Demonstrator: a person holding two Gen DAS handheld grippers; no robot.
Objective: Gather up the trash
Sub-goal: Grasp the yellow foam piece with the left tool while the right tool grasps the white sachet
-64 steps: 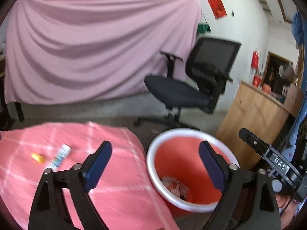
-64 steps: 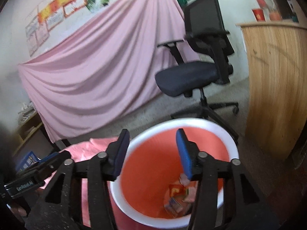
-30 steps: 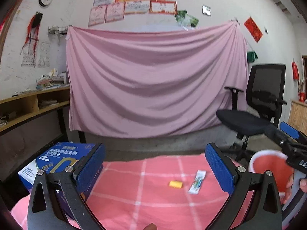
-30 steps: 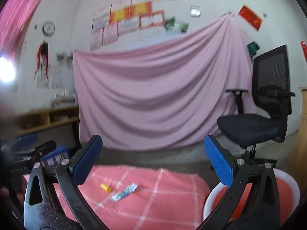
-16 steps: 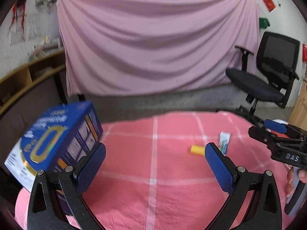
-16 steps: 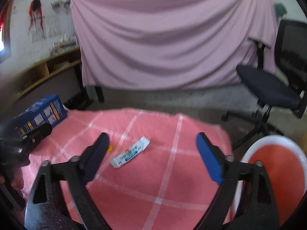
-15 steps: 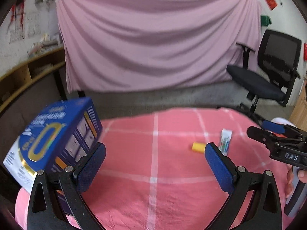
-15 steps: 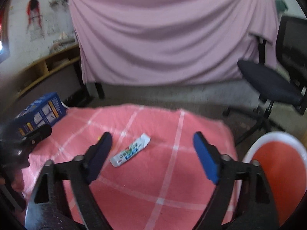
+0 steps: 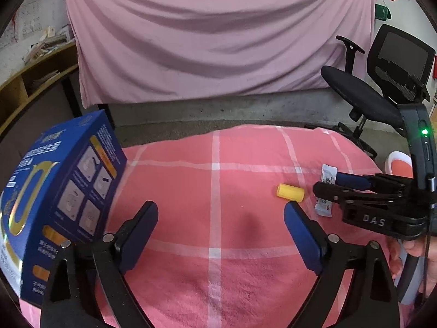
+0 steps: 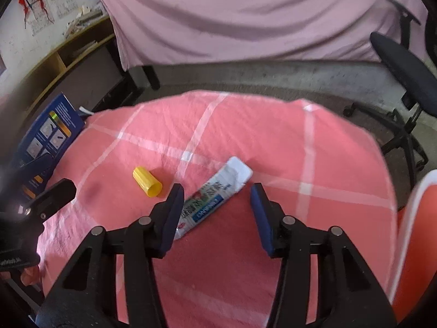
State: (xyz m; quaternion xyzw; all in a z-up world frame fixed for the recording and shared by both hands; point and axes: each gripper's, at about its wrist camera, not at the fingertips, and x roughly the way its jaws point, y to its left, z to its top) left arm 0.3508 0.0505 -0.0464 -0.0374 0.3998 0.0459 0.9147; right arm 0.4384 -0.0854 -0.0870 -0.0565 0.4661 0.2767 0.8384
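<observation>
Even, soft daylight, source unclear. Faint shadow patch on pink cloth (image 9: 245, 221) in left view. Right view slightly motion-blurred, worst at backdrop (image 10: 245, 13) and far left edge, which is dark and smeared. Strong fisheye bending; black vignette corners.

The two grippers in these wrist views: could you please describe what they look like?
Both are black handheld frames with silver rivets at the joints and two fingers tipped with dark blue pads. That holds for the left gripper and the right gripper. Seen from the left wrist view, the right gripper's body bears white "DAS" lettering, a curved dark handle with a small green light, and a thin black cable.
</observation>
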